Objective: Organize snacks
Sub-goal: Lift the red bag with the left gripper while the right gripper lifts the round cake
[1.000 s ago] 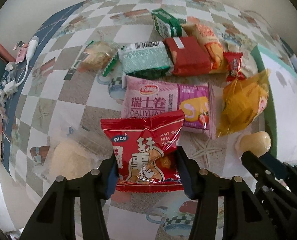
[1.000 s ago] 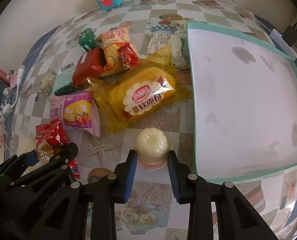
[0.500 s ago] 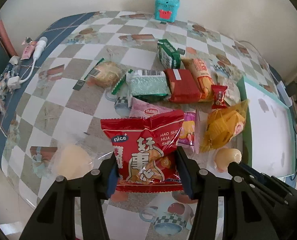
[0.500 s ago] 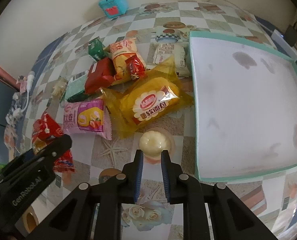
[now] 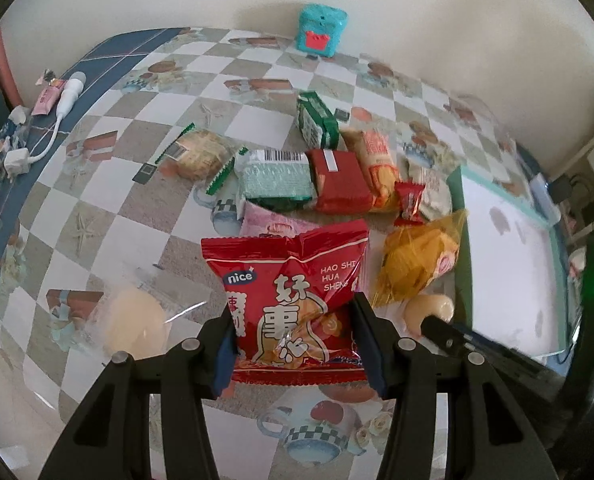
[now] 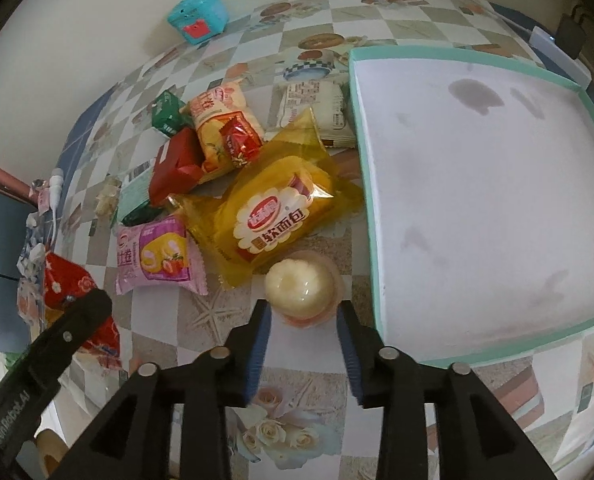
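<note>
Left wrist view: left gripper (image 5: 295, 344) pinches the red peanut bag (image 5: 293, 304) btwn both blue pads. Bag sits upright in the jaws, lower half clamped, top half sticking out past the fingertips, lifted clear of the checkered tablecloth (image 5: 145, 208). Bag hides most of the pink swiss-roll pack (image 5: 269, 222) behind it. Further back: green wafer pack (image 5: 275, 178), dark red pack (image 5: 341, 186), orange pack (image 5: 375, 160), small green box (image 5: 317, 120), all bunched & touching. Yellow bread bag (image 5: 421, 264) to the right of the red bag, just beside the tray (image 5: 509, 264). Clear-wrapped pale bun (image 5: 135, 322) lies to the left of the gripper, apart from the pile. Teal toy box (image 5: 321, 30) at the far table edge by the wall.

Right wrist view: right gripper (image 6: 303, 322) has jaws opening, pointed steeply down. Jelly cup (image 6: 301, 282) stands on the cloth, its near side btwn the two fingertips w/ most of its dome beyond them; pads (image 6: 263, 326) flank the cup's base, small gap each side, not pressing. Cup touches the corner of the yellow bread bag & sits just left of the teal-rimmed tray's near corner. Tray interior white, w/ a few grey stains. Left gripper's black finger shows at lower left w/ the red bag beneath it.
</note>
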Tool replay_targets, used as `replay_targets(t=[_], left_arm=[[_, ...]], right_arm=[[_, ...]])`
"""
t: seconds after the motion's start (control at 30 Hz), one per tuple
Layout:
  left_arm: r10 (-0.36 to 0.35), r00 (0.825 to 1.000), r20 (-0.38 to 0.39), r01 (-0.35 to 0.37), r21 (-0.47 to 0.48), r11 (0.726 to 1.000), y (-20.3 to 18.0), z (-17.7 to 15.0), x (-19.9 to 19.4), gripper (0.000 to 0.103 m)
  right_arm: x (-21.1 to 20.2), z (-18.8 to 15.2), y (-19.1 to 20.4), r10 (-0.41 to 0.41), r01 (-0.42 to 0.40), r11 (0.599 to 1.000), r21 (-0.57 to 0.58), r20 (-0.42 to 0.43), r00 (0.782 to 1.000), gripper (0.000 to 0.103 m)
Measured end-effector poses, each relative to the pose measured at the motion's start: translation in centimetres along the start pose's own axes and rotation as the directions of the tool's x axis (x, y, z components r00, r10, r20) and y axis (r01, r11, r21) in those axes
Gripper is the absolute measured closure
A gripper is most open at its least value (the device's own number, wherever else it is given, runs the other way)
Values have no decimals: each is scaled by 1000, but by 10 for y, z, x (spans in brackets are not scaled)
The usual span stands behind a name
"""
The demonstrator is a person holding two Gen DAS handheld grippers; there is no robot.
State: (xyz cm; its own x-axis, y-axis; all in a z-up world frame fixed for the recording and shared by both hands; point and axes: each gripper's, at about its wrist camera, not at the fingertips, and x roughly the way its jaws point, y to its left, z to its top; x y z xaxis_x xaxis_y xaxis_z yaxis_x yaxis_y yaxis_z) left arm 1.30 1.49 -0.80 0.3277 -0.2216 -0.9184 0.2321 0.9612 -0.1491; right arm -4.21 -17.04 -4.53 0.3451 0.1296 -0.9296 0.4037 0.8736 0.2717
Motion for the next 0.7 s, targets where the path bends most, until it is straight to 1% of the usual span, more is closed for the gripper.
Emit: replay_targets(t=[0.07,0.1,0.3,0.43,0.53,0.57,0.7], left_arm=[[32,999,-35,-31,21,999,-4,-2,7,49],[34,998,-45,-33,28,999,-5,-3,9,49],[54,996,-77,-50,50,997,-7,-6,16,49],[59,994,-91,-53,62,997,-9,-6,19,49],[63,993,-101,-56,69,996,-10,-6,21,49],[64,992,-104,-57,69,996,-10,-6,22,49],[82,990,-112,-74,69,995,-9,-6,25,49]], right_arm=[[1,1,2,-1,1,1000,-9,6,1000,58],[2,2,4,-5,5,1000,-17,9,1000,56],[9,3,15,-43,44,997,-64,19,999,53],[13,5,19,-70,73,993,-91,35,997,52],[22,7,22,-95,96,990,-104,19,995,53],[26,7,23,-108,109,988,-112,12,994,55],[31,6,30,-163,166,974,-156,32,986,55]])
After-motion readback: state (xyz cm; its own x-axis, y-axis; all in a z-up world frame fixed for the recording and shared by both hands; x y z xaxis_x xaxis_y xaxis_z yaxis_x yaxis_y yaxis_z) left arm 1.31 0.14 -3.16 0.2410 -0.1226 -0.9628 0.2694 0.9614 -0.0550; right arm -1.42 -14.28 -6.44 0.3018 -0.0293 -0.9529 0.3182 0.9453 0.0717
